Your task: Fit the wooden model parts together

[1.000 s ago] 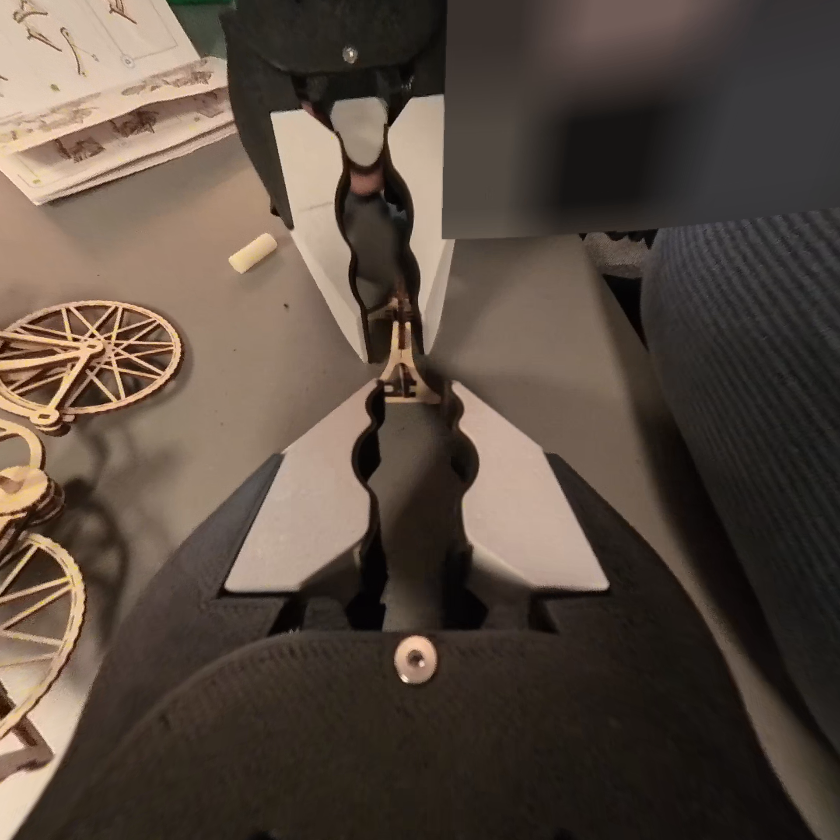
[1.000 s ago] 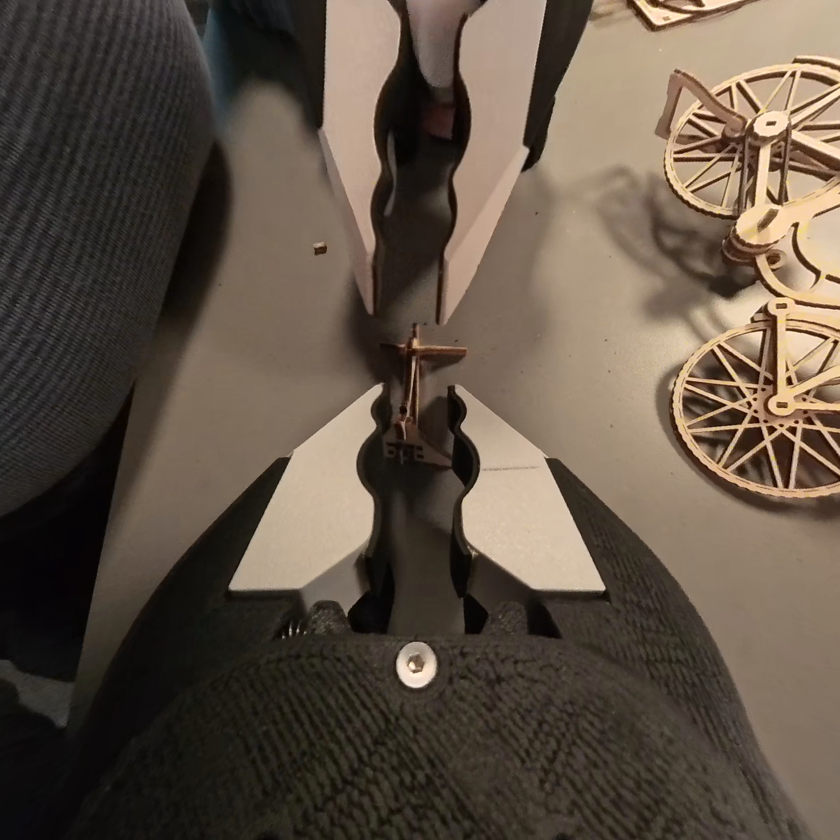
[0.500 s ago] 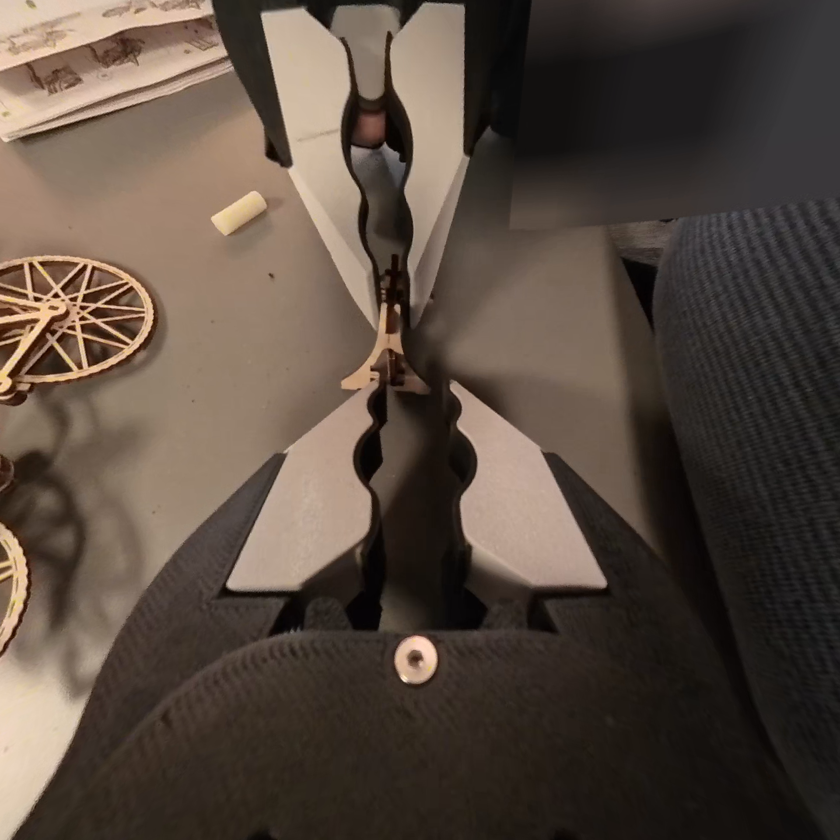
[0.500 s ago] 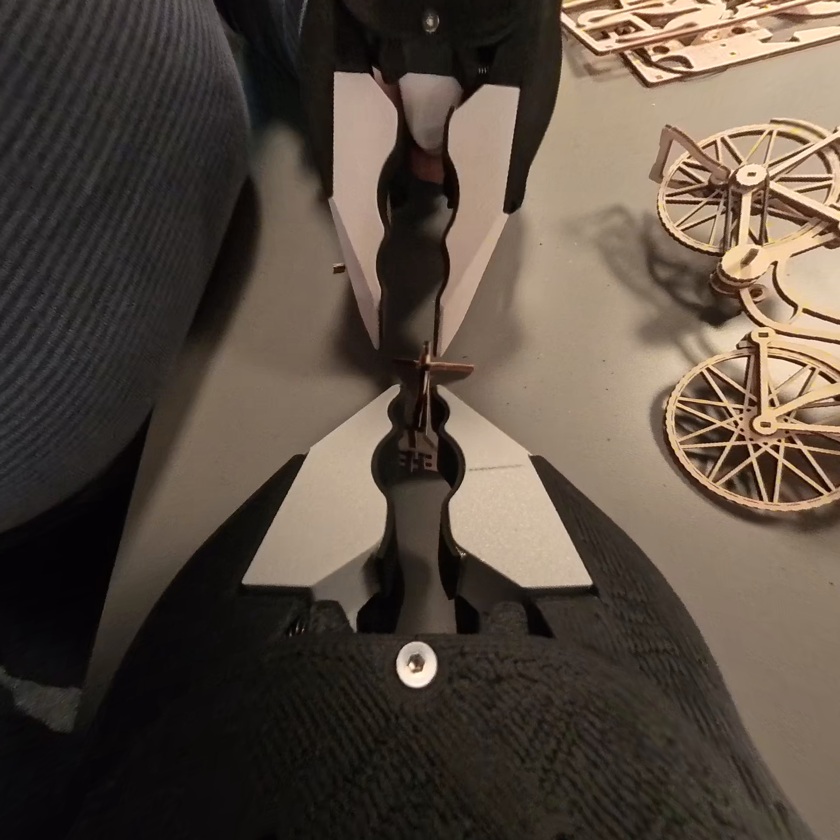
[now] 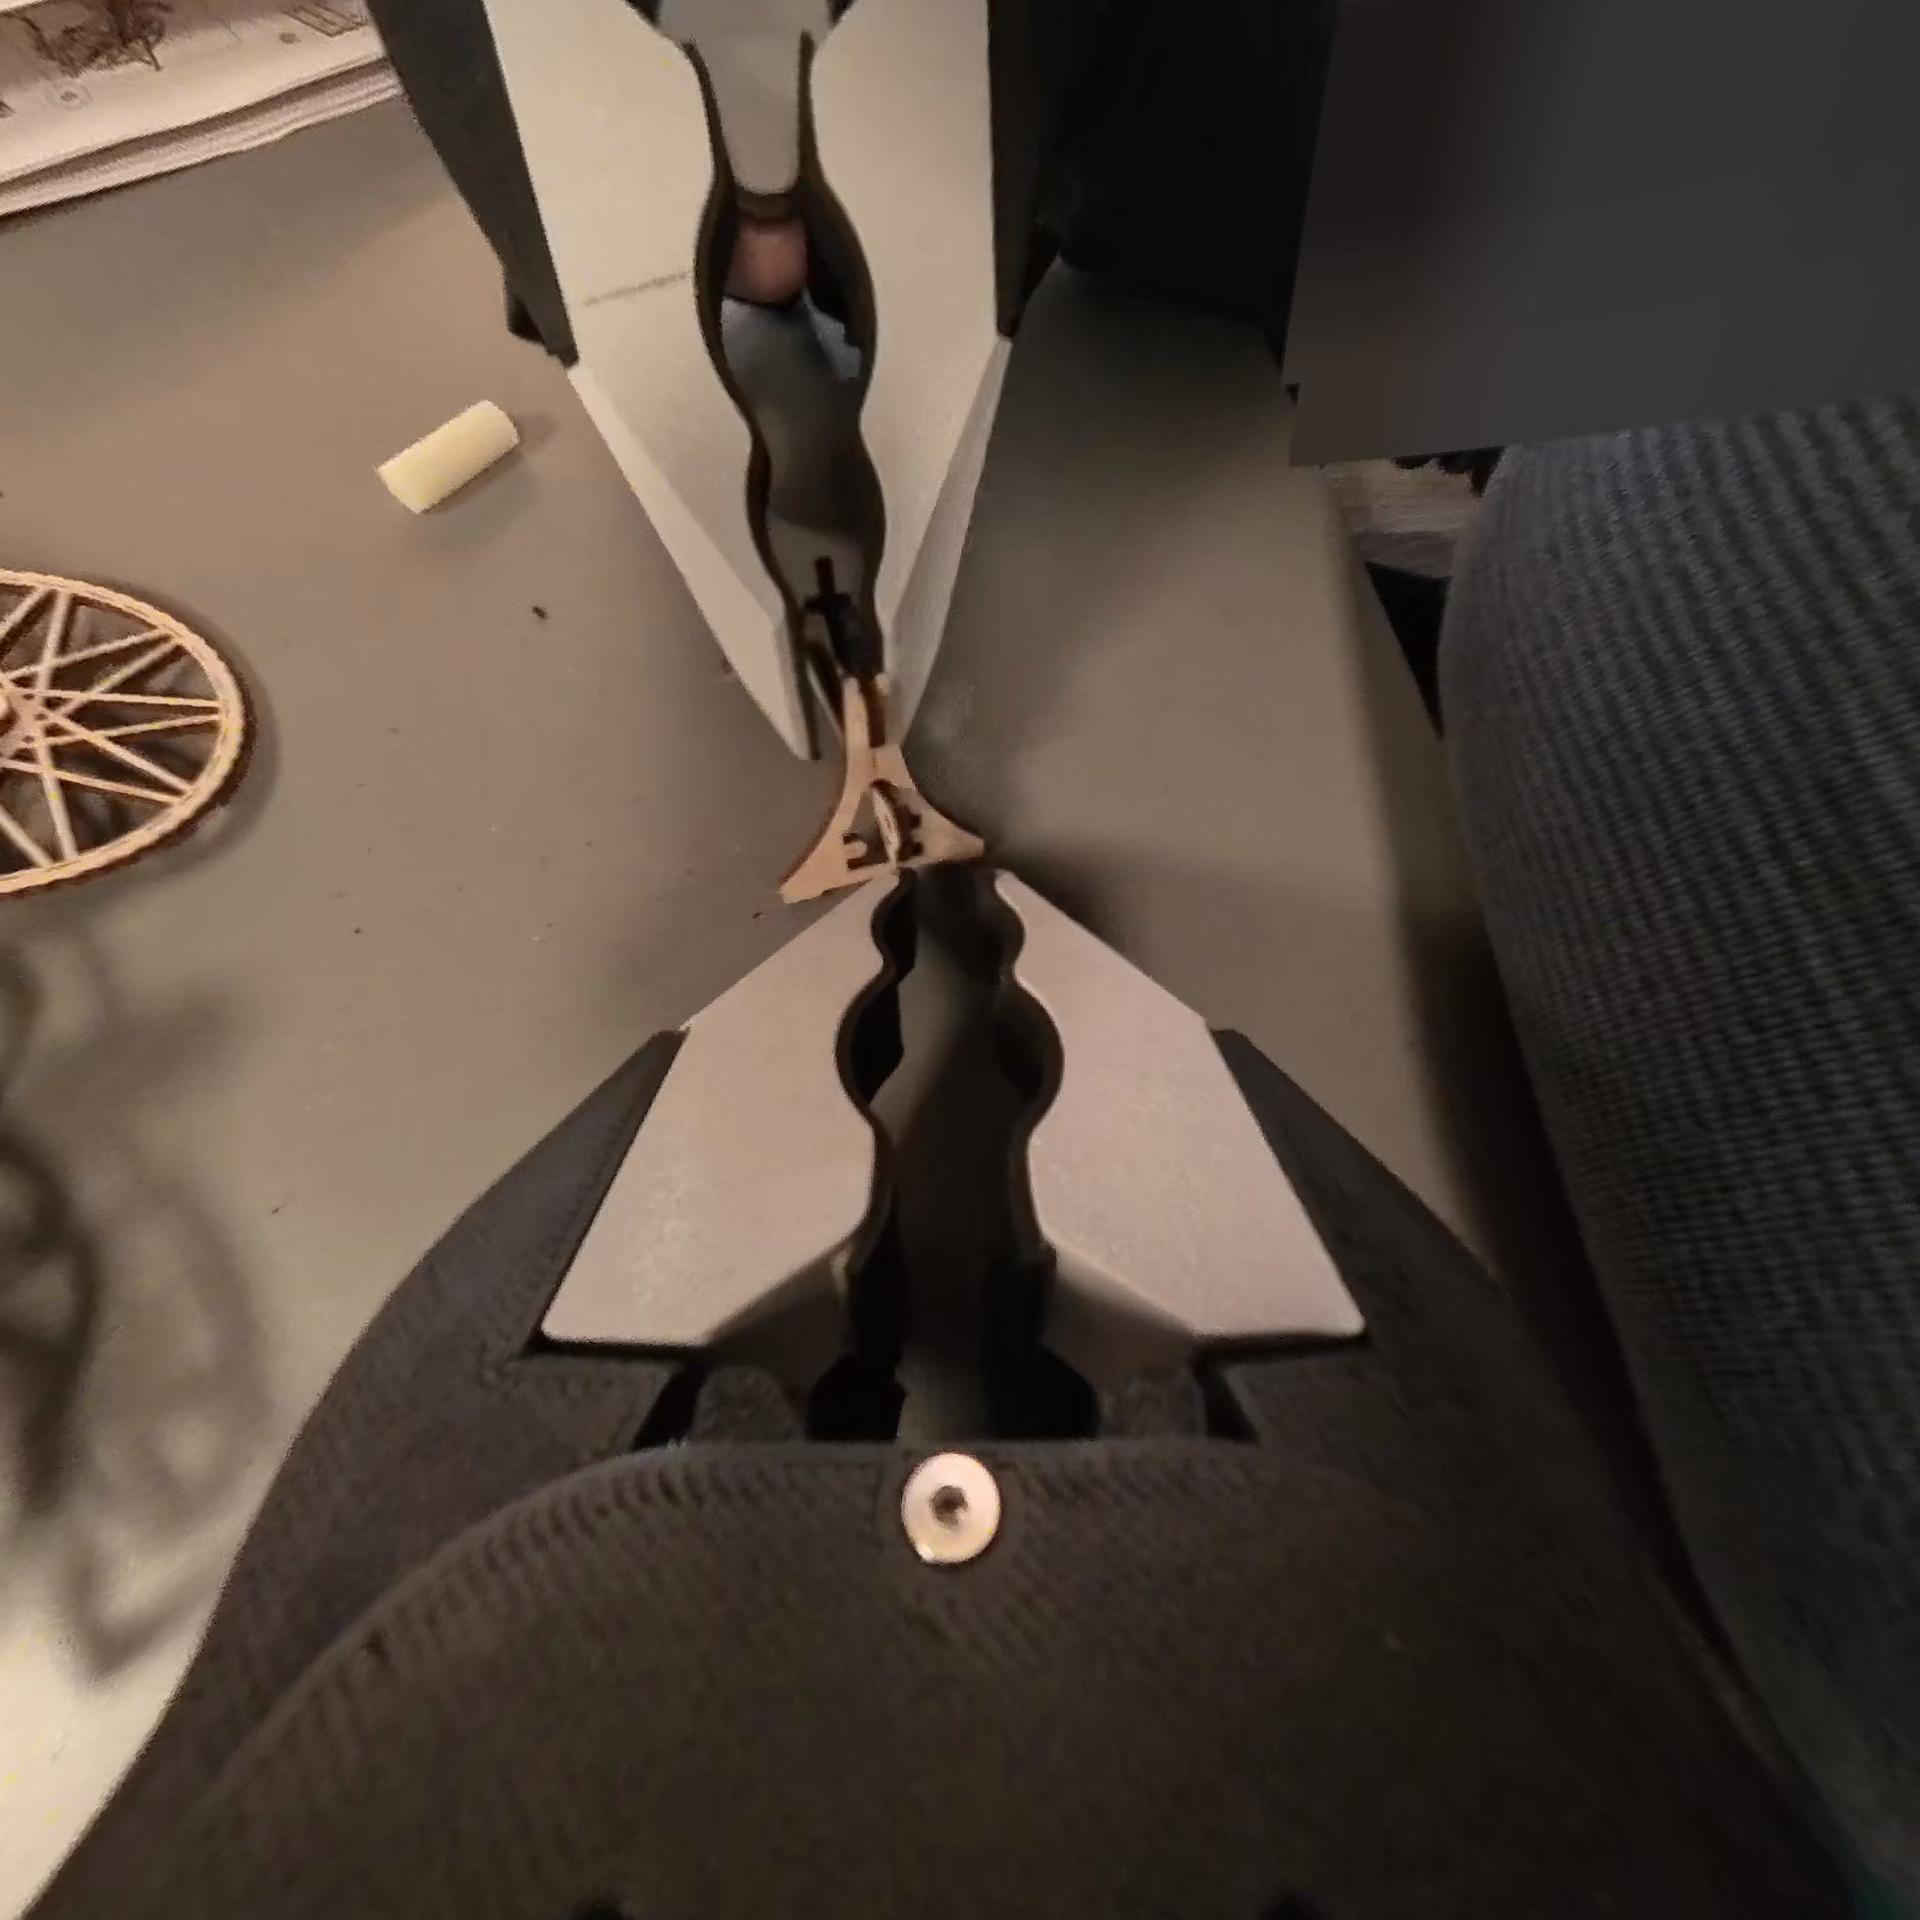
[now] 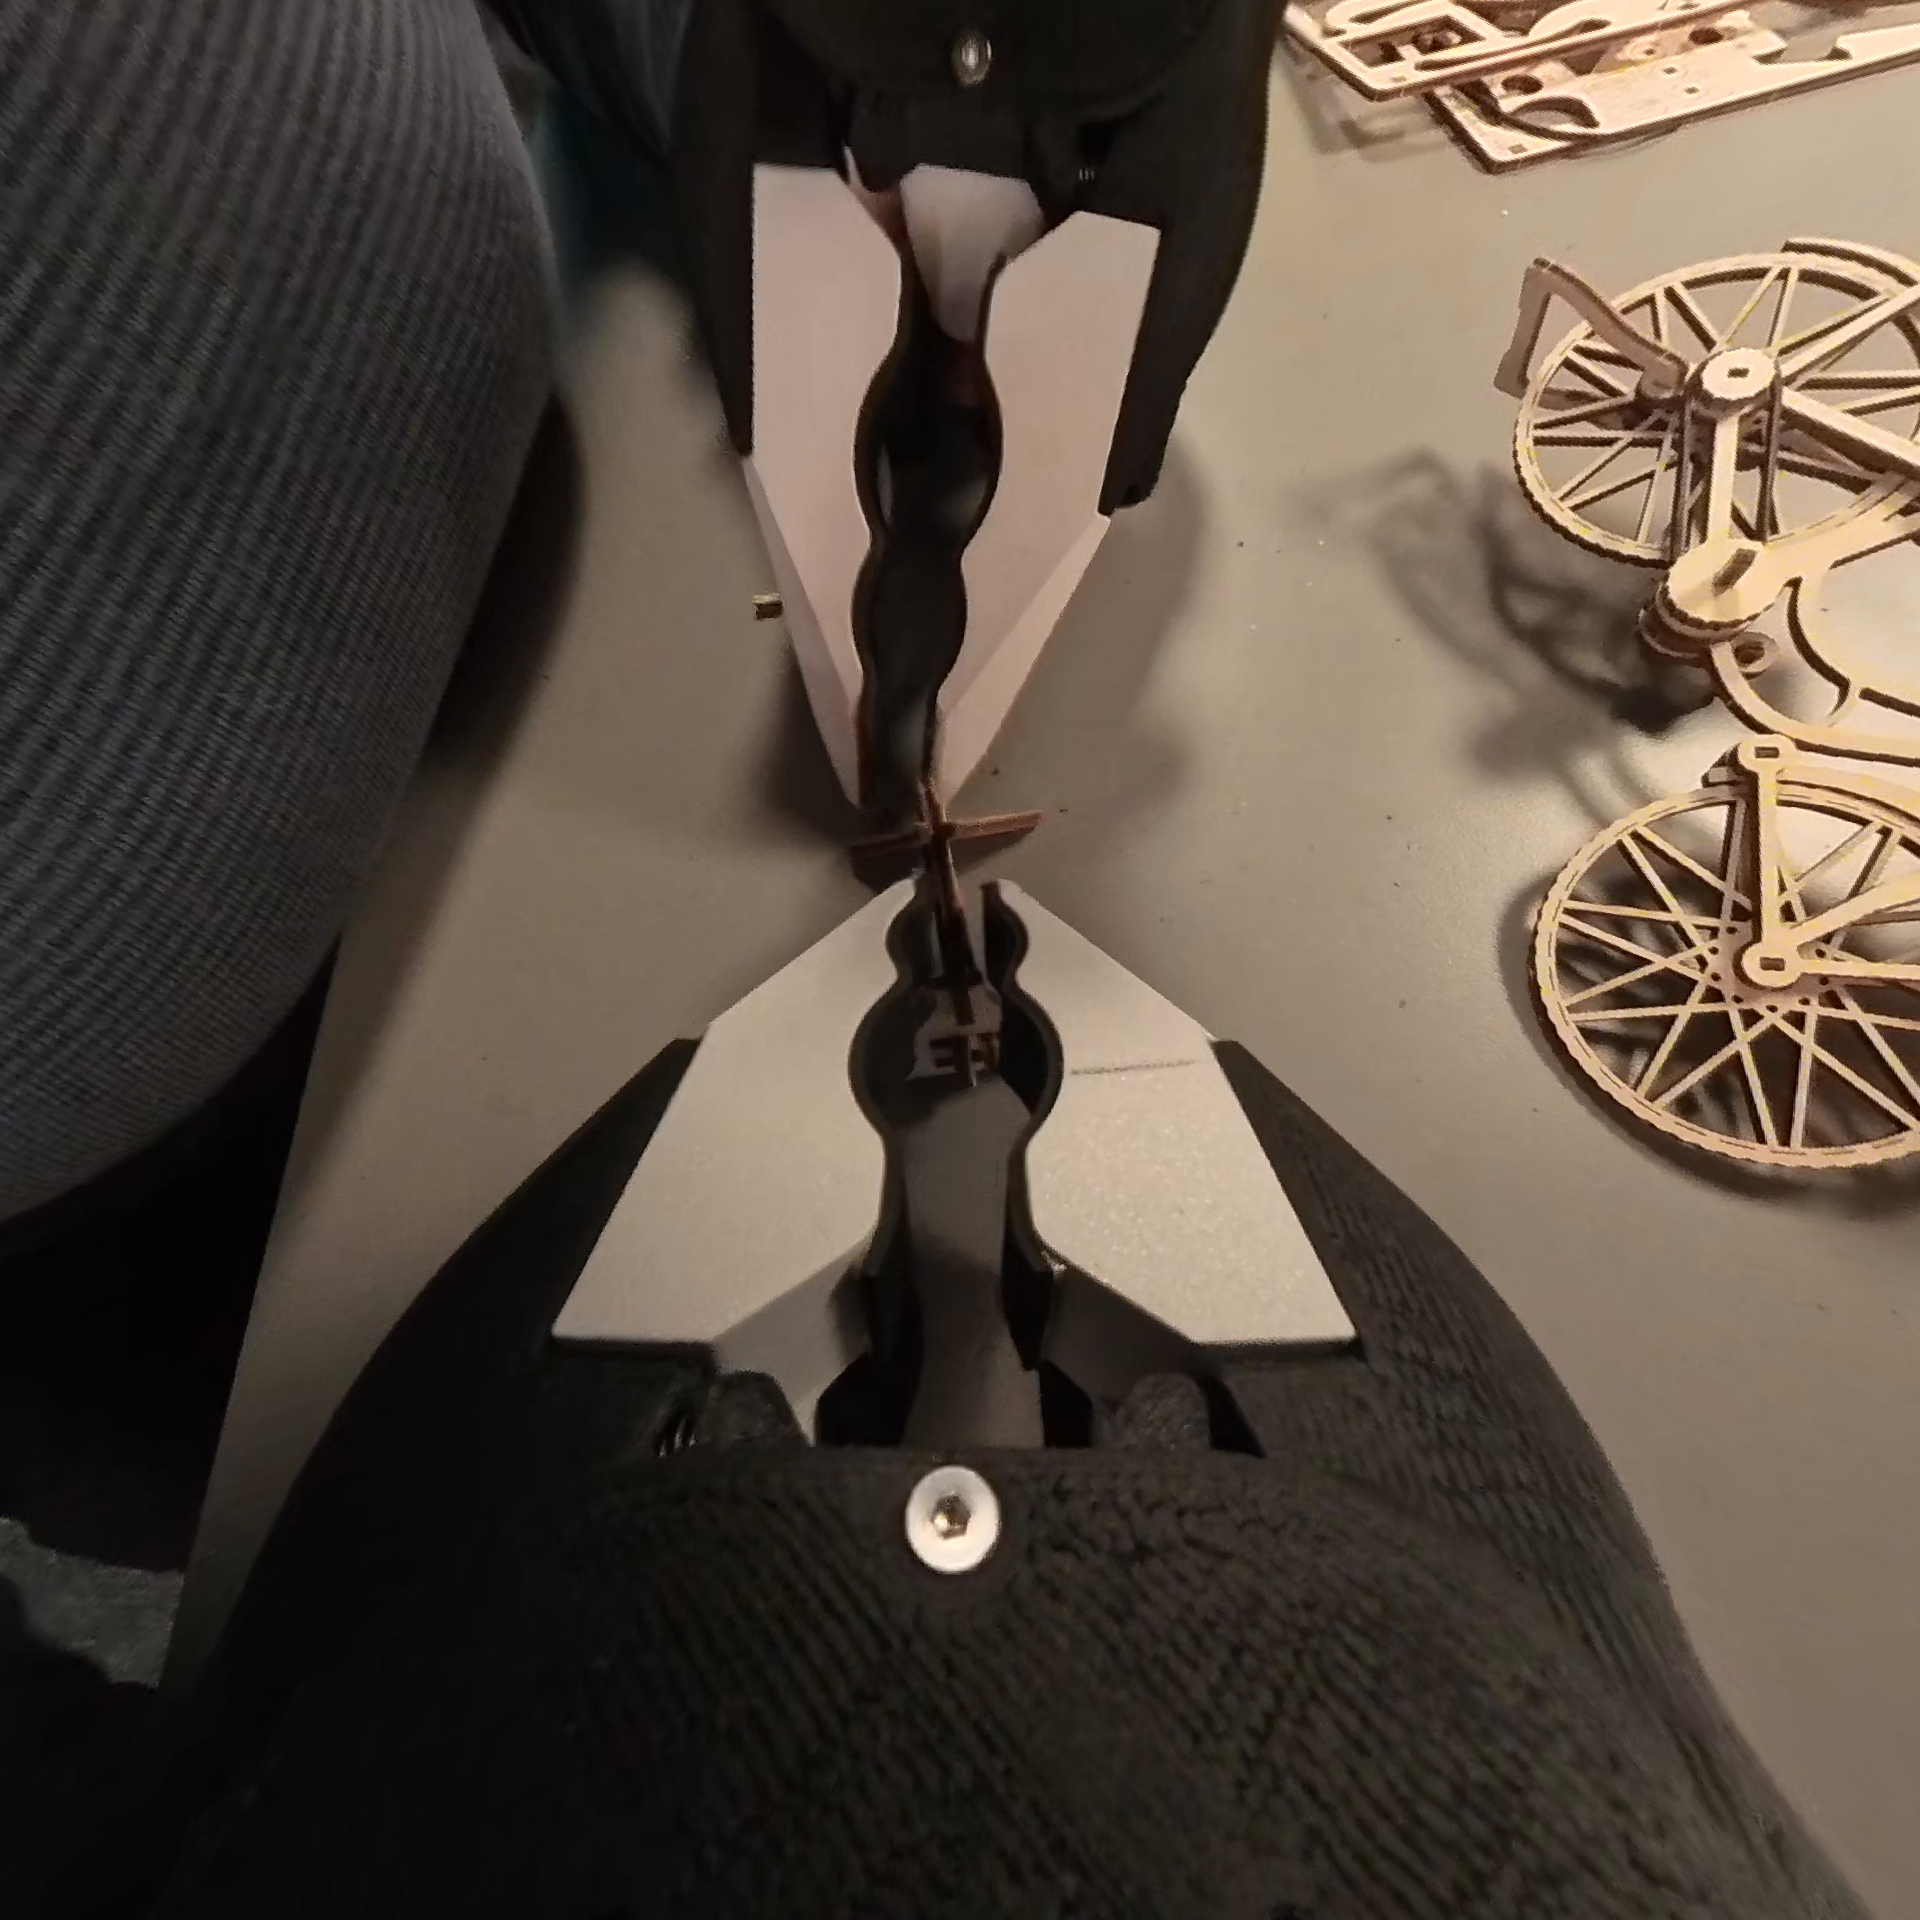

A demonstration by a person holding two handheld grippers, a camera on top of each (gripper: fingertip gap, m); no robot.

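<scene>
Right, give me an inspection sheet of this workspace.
Surface: grey table.
Job's things: small wooden part between the two grippers' tips; wooden bicycle model lying flat; part sheets at the far edge.
Clutter: cream peg, tiny wood chip, instruction sheets.
Grippers: left gripper and right gripper meet tip to tip, jaws narrow around the part; which one grips cannot be told.
Cables: nothing seen.
Surroundings: ribbed grey fabric beside the table.
</scene>
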